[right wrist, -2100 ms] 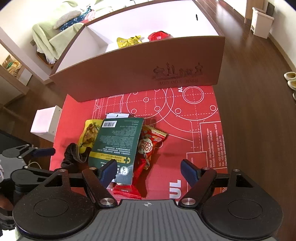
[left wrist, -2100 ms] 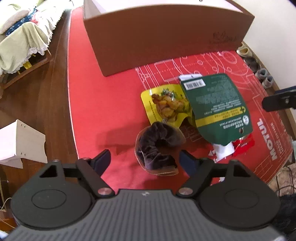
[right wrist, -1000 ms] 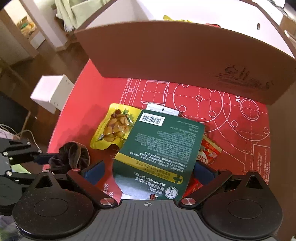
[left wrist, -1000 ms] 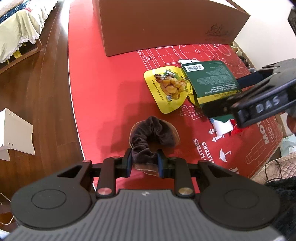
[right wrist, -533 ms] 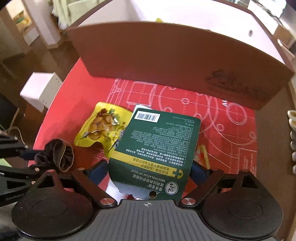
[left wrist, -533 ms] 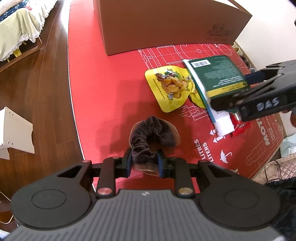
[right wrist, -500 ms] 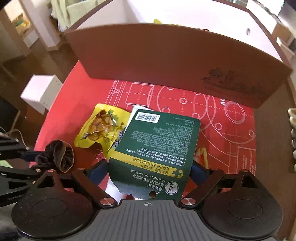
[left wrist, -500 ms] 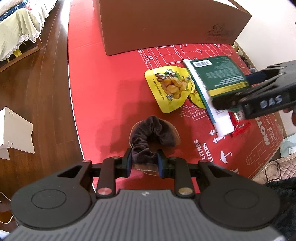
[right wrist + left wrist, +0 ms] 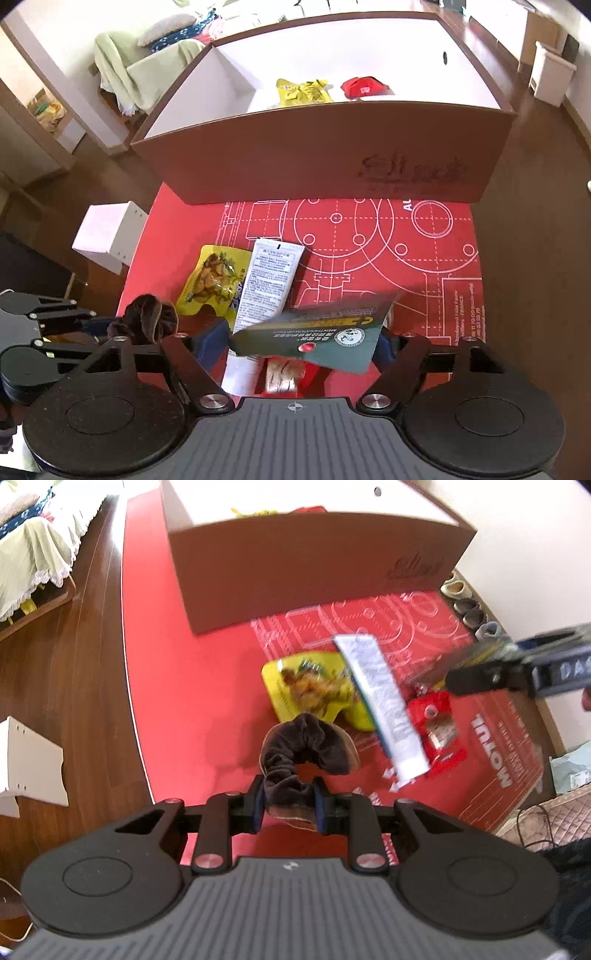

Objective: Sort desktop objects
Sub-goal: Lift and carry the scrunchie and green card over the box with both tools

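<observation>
With the left gripper clamped on the dark brown velvet scrunchie and the right gripper pinching the green cardboard lip-balm card above the red printed mat, both seem mid-carry, needing clearance over the brown box wall.

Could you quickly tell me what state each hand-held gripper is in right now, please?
Left hand-held gripper: shut on the brown scrunchie.
Right hand-held gripper: shut on the green card package, lifted above the red mat.
</observation>
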`<state>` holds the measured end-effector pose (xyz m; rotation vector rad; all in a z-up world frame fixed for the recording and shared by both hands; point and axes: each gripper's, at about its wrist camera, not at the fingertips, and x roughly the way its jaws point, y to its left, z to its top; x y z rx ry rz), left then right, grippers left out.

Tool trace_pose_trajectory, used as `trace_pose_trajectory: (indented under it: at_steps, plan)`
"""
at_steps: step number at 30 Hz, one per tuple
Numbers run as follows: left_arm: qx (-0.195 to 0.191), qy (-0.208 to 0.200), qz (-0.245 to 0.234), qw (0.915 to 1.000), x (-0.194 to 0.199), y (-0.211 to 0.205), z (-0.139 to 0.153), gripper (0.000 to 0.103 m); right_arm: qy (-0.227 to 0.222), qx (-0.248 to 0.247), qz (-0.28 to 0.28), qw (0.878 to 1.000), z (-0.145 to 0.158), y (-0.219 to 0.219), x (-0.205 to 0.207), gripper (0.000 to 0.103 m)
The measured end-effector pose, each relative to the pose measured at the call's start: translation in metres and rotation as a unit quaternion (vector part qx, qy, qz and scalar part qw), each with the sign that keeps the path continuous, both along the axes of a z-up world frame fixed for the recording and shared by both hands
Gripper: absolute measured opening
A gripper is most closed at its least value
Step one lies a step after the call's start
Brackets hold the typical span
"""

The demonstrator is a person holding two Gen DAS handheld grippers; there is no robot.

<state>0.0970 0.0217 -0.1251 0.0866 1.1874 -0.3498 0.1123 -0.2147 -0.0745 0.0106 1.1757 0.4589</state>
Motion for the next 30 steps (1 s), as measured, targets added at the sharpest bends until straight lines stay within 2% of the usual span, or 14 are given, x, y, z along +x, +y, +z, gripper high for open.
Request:
trace_pose_trajectory:
  at_steps: [15,30]
  plan:
    - [0.005,-0.030,-0.019,0.9994,0.010,-0.016,0.033,0.021,-0.029,0.052,-0.021,0.998,0.029,-0.015,0.000,0.076]
    - [0.019,-0.056,-0.022,0.9980,0.027,-0.023,0.063,0.021,-0.046,0.067,-0.019,0.997,0.050,-0.022,0.005,0.076]
